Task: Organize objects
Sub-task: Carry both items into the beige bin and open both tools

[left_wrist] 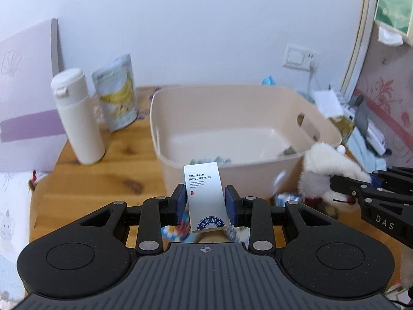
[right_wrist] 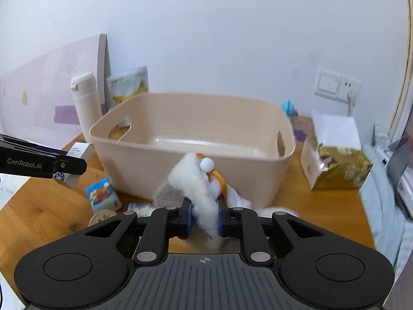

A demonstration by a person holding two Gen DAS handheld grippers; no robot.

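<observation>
White box [left_wrist: 205, 196] stands lengthwise between the jaws, pointing binward.

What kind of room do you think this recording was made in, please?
Probably a bedroom at home: a wooden bedside table against a padded headboard, printed bedding beside it, and a wall socket.

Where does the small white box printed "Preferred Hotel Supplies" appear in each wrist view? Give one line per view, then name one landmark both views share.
Left wrist view: the white box sits bottom centre, clamped between the left tongs.
Right wrist view: the white box is at the far left edge, partly behind the left tongs.
Shared landmark: the beige tub, behind the box in both.
</observation>
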